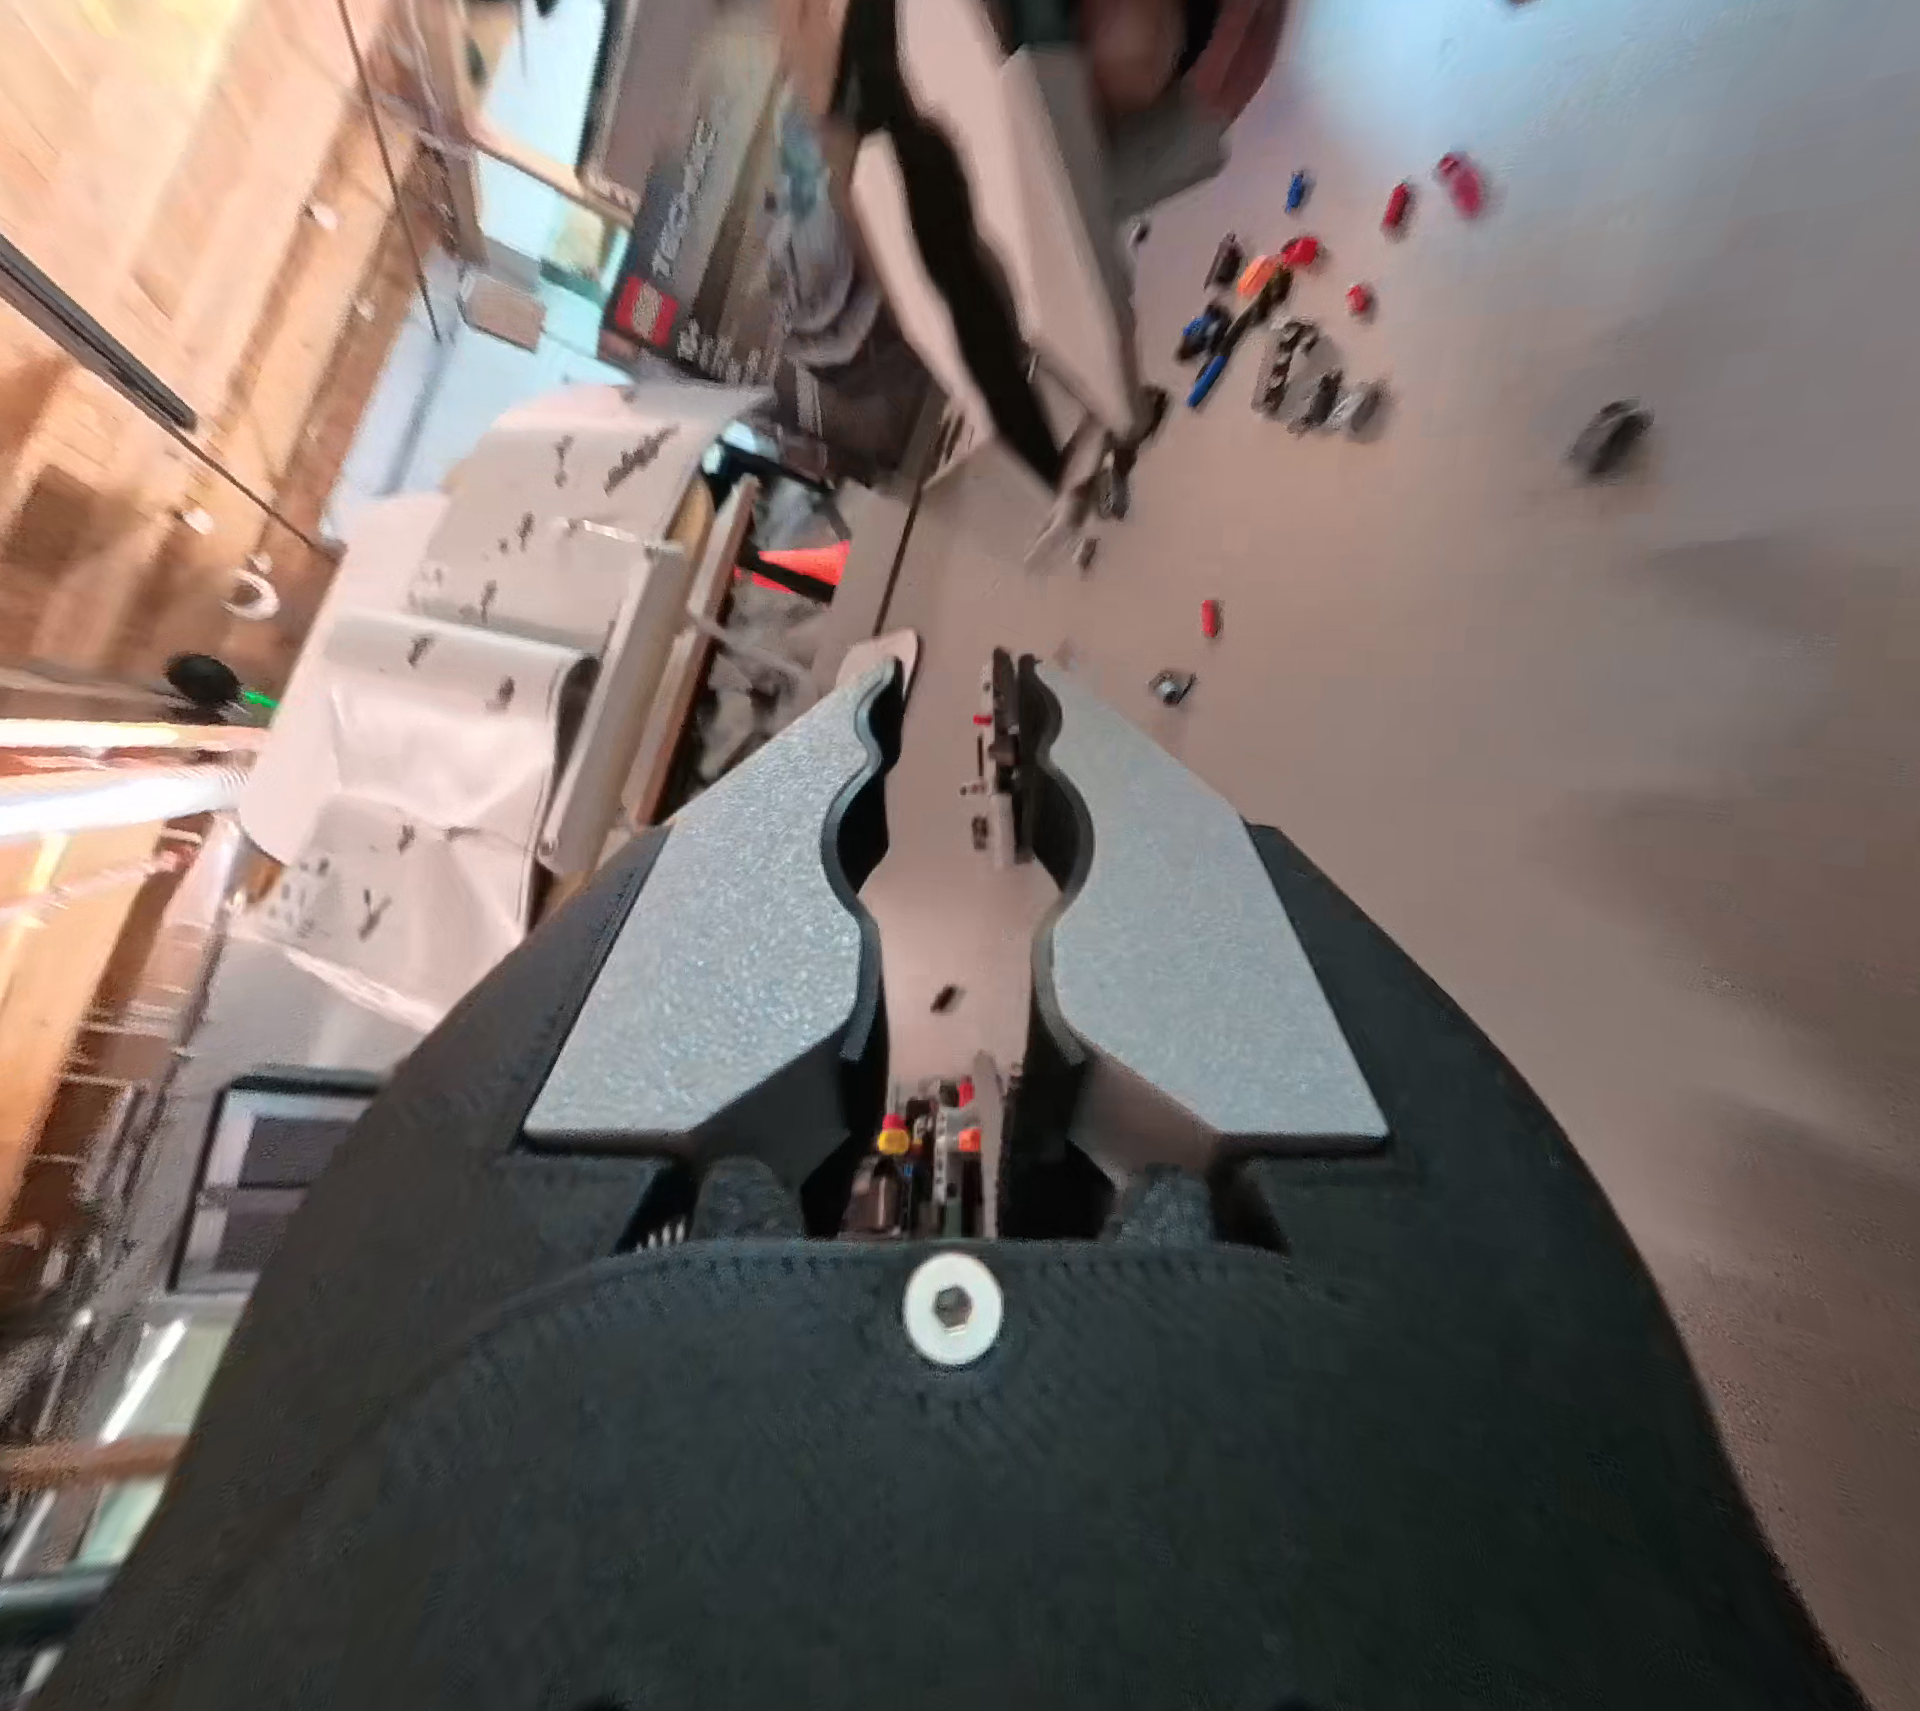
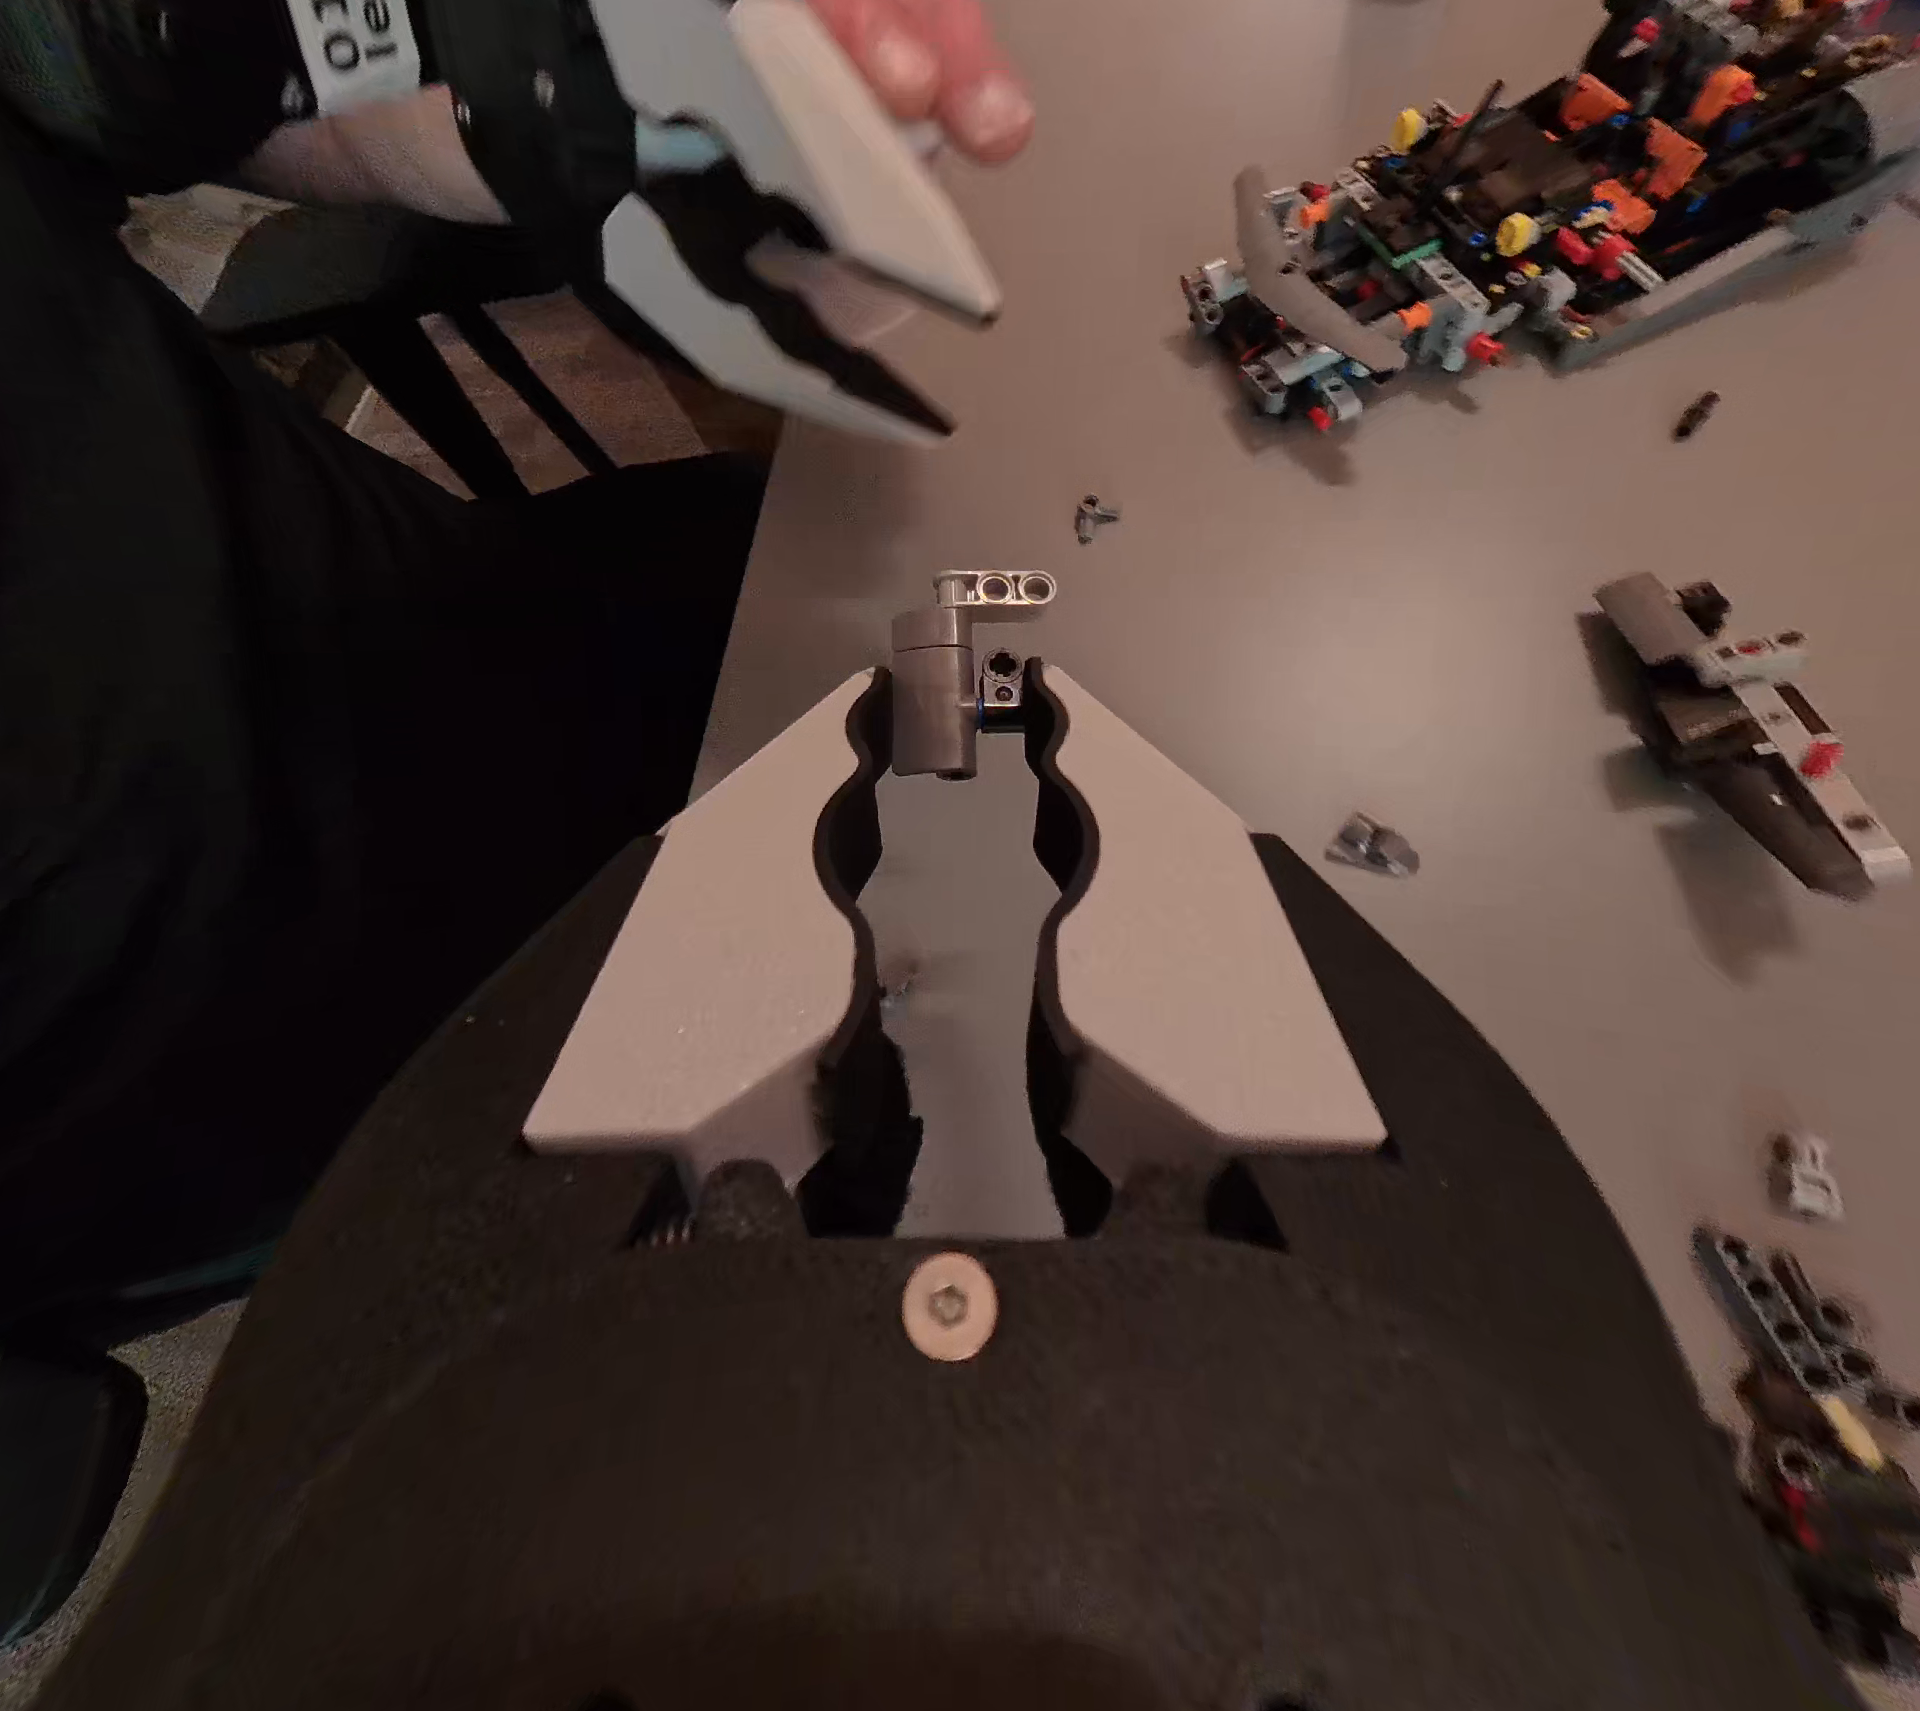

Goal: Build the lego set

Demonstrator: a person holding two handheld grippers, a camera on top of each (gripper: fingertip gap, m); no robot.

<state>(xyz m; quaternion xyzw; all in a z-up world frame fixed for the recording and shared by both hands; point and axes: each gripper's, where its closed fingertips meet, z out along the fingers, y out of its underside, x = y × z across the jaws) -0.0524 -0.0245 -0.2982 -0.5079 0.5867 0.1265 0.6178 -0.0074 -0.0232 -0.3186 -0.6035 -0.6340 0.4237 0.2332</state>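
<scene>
A small grey lego piece [image 2: 951, 690] sits pinched at the fingertips of the right hand-held gripper [image 2: 956, 705], just above the surface [image 2: 1299, 622] near its edge. The left hand-held gripper [image 2: 925, 352] hovers beside it, jaws parted and empty. The half-built lego car [image 2: 1558, 227] rests farther in.

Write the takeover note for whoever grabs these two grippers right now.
Right gripper: shut on a small grey sub-assembly, held at the fingertips above the table.
Left gripper: open, empty, raised near the table edge.
Car chassis: partly built, on the table at far right.
Dark wing-like section: lying separate, nearer right.
Loose pieces scattered farther off.
Left to do: fit the held sub-assembly, the separate section and the loose parts.
</scene>
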